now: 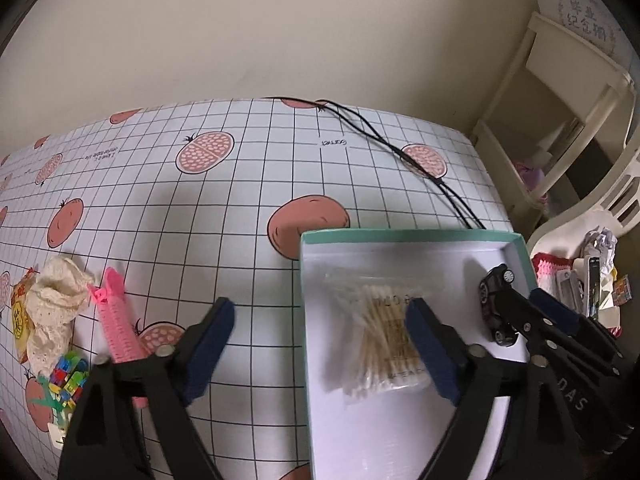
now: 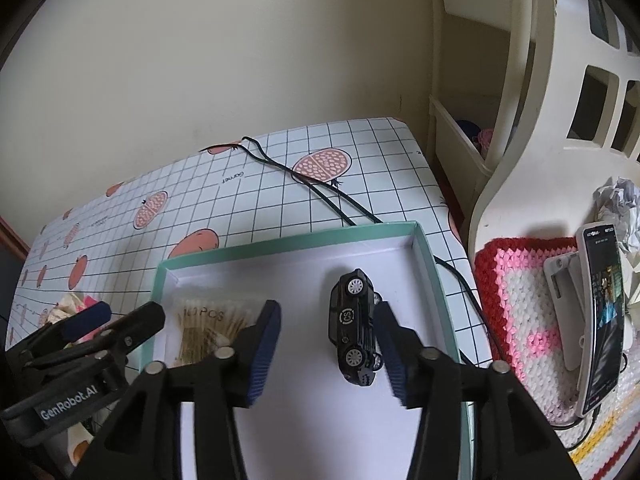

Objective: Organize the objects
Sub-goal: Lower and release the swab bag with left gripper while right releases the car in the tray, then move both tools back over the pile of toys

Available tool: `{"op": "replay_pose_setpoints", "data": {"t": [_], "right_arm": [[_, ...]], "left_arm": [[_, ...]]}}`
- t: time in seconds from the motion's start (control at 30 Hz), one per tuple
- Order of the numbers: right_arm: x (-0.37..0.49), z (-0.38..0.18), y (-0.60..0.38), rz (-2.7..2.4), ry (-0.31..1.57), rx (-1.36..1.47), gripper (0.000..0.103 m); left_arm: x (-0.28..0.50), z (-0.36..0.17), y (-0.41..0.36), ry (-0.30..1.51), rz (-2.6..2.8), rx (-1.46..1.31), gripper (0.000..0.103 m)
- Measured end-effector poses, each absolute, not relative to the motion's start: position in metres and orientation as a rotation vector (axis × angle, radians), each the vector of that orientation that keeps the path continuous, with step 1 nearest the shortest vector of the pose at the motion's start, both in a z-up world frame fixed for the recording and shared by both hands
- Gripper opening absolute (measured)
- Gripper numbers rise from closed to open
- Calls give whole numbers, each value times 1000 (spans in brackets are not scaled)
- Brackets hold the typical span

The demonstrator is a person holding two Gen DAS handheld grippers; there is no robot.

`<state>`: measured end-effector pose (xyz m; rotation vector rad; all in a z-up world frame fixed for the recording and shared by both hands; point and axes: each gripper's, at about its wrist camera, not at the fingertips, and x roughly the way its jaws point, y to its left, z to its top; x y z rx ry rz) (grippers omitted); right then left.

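A shallow white box with a mint-green rim (image 1: pixel 400 234) (image 2: pixel 280 242) lies on the table's right side. In it lie a bag of cotton swabs (image 1: pixel 384 332) (image 2: pixel 208 330) and a black toy car (image 2: pixel 354 328) (image 1: pixel 494 302) on its side. My right gripper (image 2: pixel 328 340) is open, its fingers just either side of the car, not touching it. My left gripper (image 1: pixel 320 344) is open over the box's left edge, its right finger above the swabs. Left on the table lie a pink comb-like clip (image 1: pixel 118 320), a cream lace cloth (image 1: pixel 52 304), a yellow packet (image 1: pixel 18 312) and colourful small blocks (image 1: pixel 68 376).
The table has a checked cloth with fruit prints (image 1: pixel 224 216). Black cables (image 1: pixel 400 148) run across it to the box. At the right stand a cream shelf (image 2: pixel 472 152), a crocheted mat (image 2: pixel 528 300), a phone on a stand (image 2: pixel 602 320) and crumpled paper (image 2: pixel 618 200).
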<state>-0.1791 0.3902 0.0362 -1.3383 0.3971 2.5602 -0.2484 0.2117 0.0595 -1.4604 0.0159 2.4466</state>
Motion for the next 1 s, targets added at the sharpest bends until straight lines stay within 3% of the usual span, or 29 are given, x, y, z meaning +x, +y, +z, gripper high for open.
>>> {"op": "replay_pose_setpoints", "data": {"t": [0.23, 0.63, 1.0], "right_arm": [[-181, 32, 387, 2568, 382, -1361, 73], [-183, 32, 387, 2584, 393, -1358, 99], [-181, 31, 388, 2580, 404, -1354, 103]], "left_arm": [[-253, 53, 205, -2, 2470, -1493, 103], [-255, 53, 195, -32, 2501, -1496, 103], [-254, 55, 187, -36, 2528, -1490, 103]]}}
